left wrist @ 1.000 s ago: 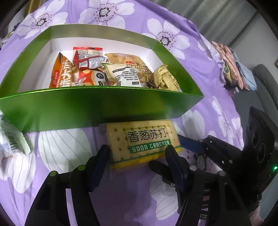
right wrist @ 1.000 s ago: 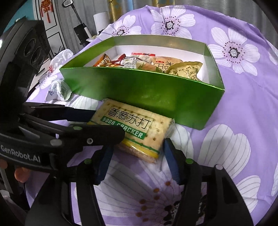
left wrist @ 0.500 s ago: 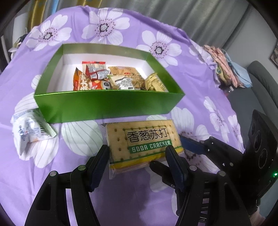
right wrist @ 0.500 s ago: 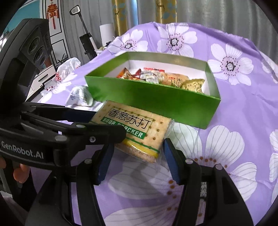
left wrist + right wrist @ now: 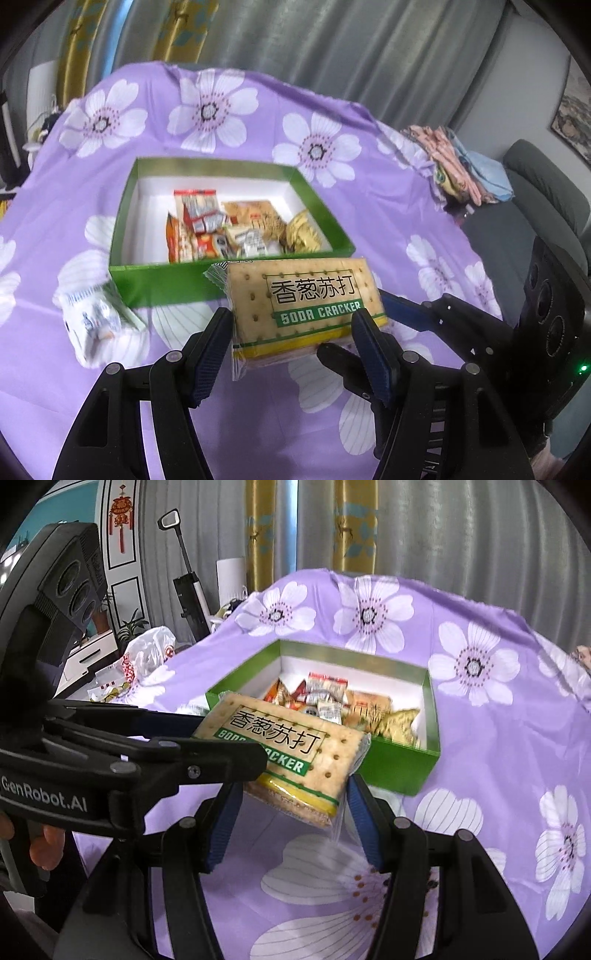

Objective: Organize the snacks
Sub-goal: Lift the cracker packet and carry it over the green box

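The rectangular yellow soda cracker packet [image 5: 306, 306] hangs clear of the purple flowered cloth [image 5: 155, 387], between both grippers. The left gripper [image 5: 291, 347] and right gripper [image 5: 288, 812], jaws part open, each clamp it across its width. Its long axis runs crosswise to the left jaws, label up. Only the left view shows a white wrapped snack [image 5: 92, 325] left of those jaws; pad contact looks firm, though blurred. The green cardboard box [image 5: 402, 768] of snacks lies beyond the fingertips.

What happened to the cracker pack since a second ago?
The soda cracker pack went up: it lay low in front of the green box, and now both tongs, left and right, hold it high enough to look down into the box. No grip changed; both were already closed on it. The snacks in the box and the white packet beside it stayed put.
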Demonstrator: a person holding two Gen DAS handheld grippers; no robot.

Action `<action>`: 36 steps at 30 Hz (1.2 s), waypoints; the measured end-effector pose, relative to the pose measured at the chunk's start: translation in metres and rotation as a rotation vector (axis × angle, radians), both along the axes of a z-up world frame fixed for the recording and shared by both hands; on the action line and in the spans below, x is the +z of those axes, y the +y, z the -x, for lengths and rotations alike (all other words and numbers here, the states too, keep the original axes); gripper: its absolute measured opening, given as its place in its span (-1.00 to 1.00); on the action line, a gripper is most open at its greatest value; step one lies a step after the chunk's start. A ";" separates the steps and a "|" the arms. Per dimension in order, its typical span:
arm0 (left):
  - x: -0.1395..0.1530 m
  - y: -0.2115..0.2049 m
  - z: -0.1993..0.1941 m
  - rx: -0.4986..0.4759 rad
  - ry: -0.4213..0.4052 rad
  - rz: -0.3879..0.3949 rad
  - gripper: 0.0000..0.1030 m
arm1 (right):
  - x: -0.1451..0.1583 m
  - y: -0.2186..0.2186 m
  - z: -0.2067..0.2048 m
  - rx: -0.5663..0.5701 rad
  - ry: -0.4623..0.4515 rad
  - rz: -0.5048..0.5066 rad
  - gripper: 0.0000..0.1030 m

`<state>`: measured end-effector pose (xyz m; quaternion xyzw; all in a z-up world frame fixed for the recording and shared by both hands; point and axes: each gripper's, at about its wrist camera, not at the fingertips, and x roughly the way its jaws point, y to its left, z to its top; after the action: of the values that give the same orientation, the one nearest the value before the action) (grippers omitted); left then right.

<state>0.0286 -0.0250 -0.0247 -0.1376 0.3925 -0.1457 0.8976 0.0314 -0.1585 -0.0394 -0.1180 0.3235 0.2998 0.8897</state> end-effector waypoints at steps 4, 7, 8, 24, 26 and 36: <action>0.010 0.006 -0.004 0.002 -0.028 -0.002 0.30 | 0.010 0.005 -0.006 -0.003 -0.021 -0.009 0.14; 0.016 0.010 -0.009 0.004 -0.047 -0.004 0.30 | 0.013 0.009 -0.015 -0.008 -0.027 -0.015 0.14; 0.018 0.011 -0.011 0.004 -0.052 -0.007 0.30 | 0.013 0.011 -0.018 -0.010 -0.027 -0.015 0.14; 0.021 0.022 -0.043 0.013 -0.088 -0.018 0.30 | 0.013 0.024 -0.049 -0.022 -0.043 -0.009 0.11; 0.021 0.025 -0.049 0.015 -0.089 -0.016 0.30 | 0.014 0.026 -0.055 -0.021 -0.047 -0.011 0.11; 0.014 0.036 -0.084 0.035 -0.076 -0.009 0.30 | 0.010 0.036 -0.089 -0.010 -0.049 -0.007 0.11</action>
<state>0.1123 0.0113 -0.0111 -0.1348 0.3565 -0.1334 0.9148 0.1206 -0.1225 -0.0298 -0.1207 0.3012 0.2932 0.8993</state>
